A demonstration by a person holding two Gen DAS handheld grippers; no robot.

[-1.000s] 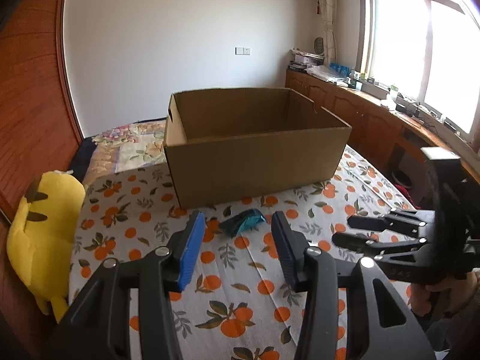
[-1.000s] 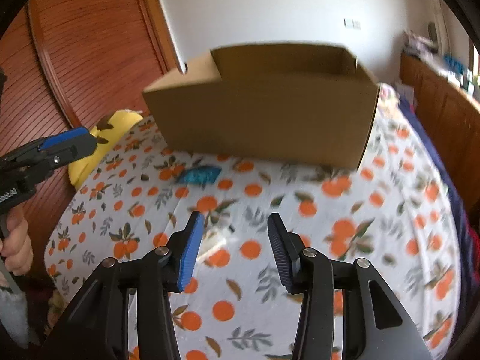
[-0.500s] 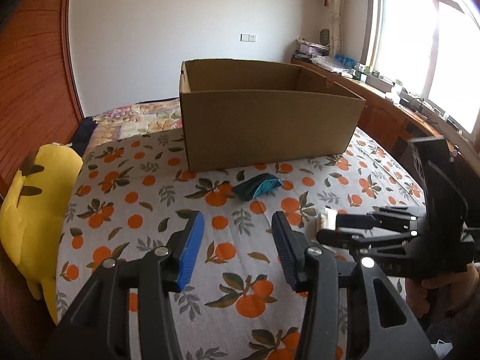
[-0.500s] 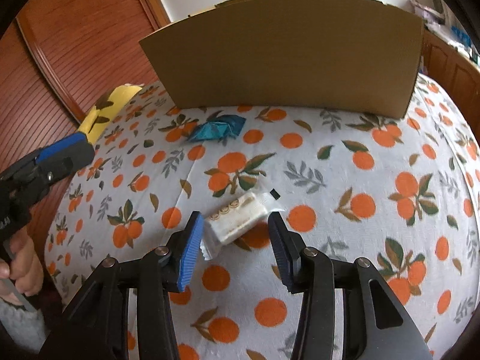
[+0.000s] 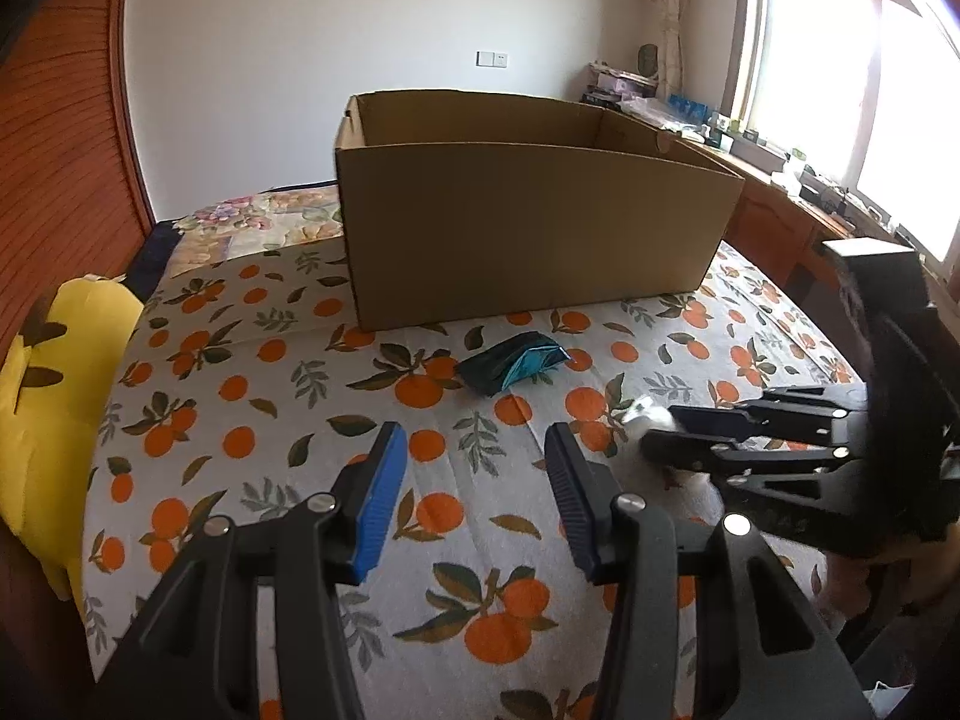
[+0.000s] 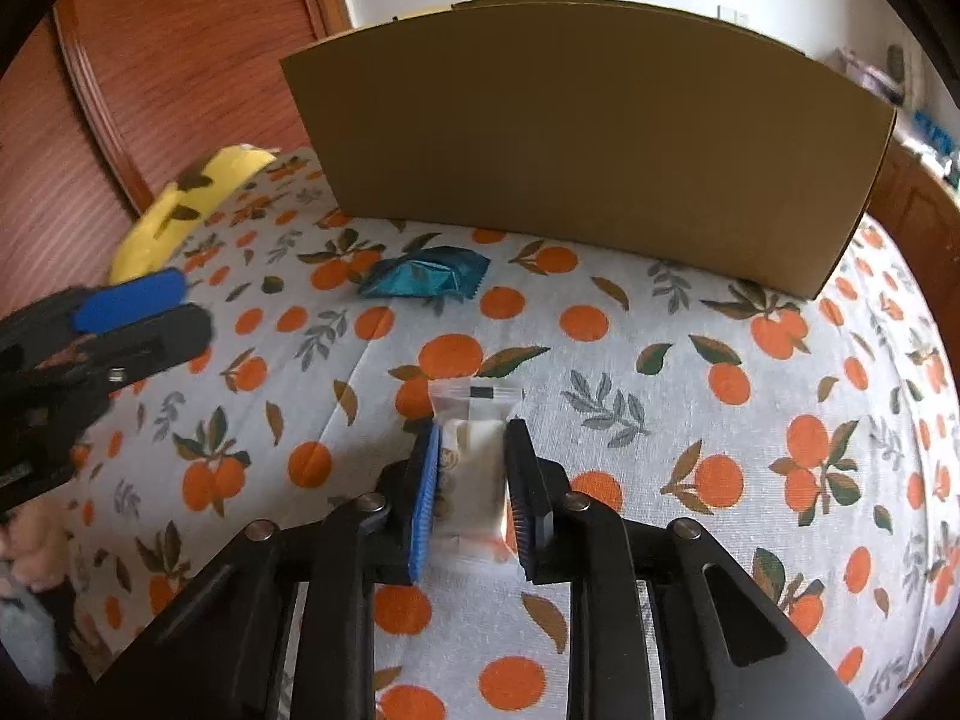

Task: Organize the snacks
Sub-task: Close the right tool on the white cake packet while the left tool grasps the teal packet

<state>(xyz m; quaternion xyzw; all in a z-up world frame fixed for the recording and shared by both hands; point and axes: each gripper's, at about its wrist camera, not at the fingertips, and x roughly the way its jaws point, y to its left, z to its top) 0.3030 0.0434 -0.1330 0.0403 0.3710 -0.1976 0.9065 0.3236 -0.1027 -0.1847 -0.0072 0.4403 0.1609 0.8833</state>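
An open brown cardboard box (image 5: 540, 228) stands on the orange-print bedsheet; it also shows in the right wrist view (image 6: 588, 138). A teal snack packet (image 5: 516, 363) lies in front of it, also seen in the right wrist view (image 6: 426, 281). My right gripper (image 6: 471, 468) is shut on a white clear-wrapped snack packet (image 6: 474, 444), low on the sheet; in the left wrist view the right gripper (image 5: 654, 432) shows at the right with the white packet (image 5: 645, 414) at its tips. My left gripper (image 5: 477, 480) is open and empty above the sheet, short of the teal packet.
A yellow plush toy (image 5: 54, 396) lies at the bed's left edge beside a red-brown wooden wall (image 6: 150, 90). A wooden counter with clutter (image 5: 798, 192) runs under the window on the right. A flowered quilt (image 5: 252, 228) lies behind the box.
My right gripper moved down and forward and closed its fingers on the white packet. My left gripper dropped lower and came a little nearer the teal packet, still open.
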